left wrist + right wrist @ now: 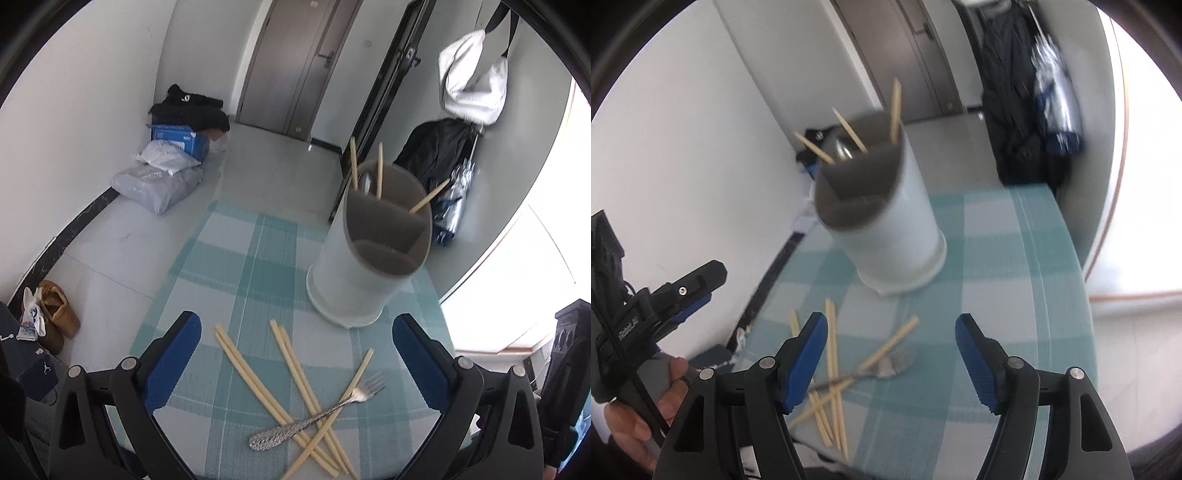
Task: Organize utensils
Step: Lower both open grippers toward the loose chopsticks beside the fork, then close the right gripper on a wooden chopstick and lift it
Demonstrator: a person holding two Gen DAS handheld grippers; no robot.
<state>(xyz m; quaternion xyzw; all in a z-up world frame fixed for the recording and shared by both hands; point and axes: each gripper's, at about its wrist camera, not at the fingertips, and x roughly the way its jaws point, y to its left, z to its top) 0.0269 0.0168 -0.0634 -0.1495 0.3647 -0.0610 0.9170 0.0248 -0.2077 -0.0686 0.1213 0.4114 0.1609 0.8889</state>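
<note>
Several pale chopsticks (291, 384) lie crossed on the checked cloth, with a silver fork (317, 415) laid over them. My left gripper (297, 332) hangs open above this pile with nothing between its blue pads. Behind stands a white divided utensil holder (354, 280) with three chopsticks and a metal utensil inside. In the right wrist view my right gripper (892, 328) is open and empty, above the same chopsticks (833, 373) and fork (882, 367), the holder (886, 221) beyond. The left gripper's fingers (698, 284) show at the left, held by a hand (642, 410).
The teal-and-white checked cloth (240, 266) covers a small table whose edges drop to a grey floor. Parcels and a blue box (173, 138) lie by the wall, shoes (55, 314) at the left. Dark coats and an umbrella (1056, 107) hang near the door.
</note>
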